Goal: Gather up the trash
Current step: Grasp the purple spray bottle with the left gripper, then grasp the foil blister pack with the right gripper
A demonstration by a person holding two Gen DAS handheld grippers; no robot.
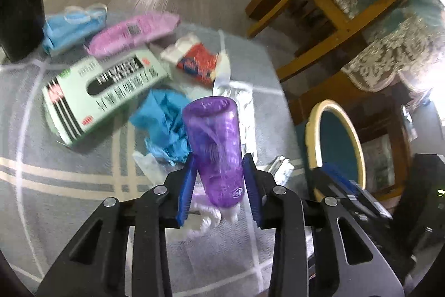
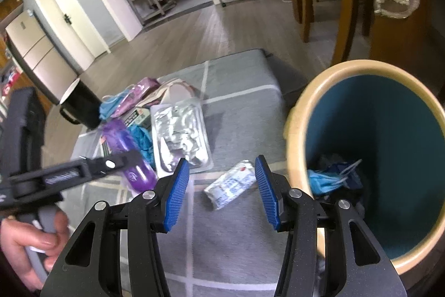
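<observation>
Plastic, translucent and purple, forms the cylindrical bottle (image 1: 215, 155) that stands between the ribbed blue pads (image 1: 185, 194) of the left gripper (image 1: 219, 185); the pads sit against its lower sides, so the jaws are clamped on it, with its open mouth pointing away from the camera. The picture is smeared, so fine surface detail on the bottle is hard to read. Behind it on the grey mat (image 1: 69, 185), which has a soft woven look and pale crossing stripes, lie a flat pale-green cardboard box (image 1: 103, 91) with black lettering, a crumpled blue sheet (image 1: 164, 124), a glossy pink pouch (image 1: 133, 32), a blue face mask (image 1: 69, 29), a red and white wrapper (image 1: 194, 60) and a wrinkled silver foil pack (image 1: 236, 102). From the right wrist view, the right gripper (image 2: 222, 191) hangs with its jaws released and nothing between them, above a small white packet (image 2: 230, 185) with blue print lying on the mat. Just beside it stands a round bin (image 2: 306, 113) with a smooth cream rim and teal inner wall, holding a blue mask and dark scraps at the bottom. A hand (image 2: 30, 241) grips the grey handle of the left tool at the lower left. A black mug (image 2: 80, 107) with a white inside stands at the mat's far edge, near wooden chair legs (image 2: 345, 27) draped with lace.
</observation>
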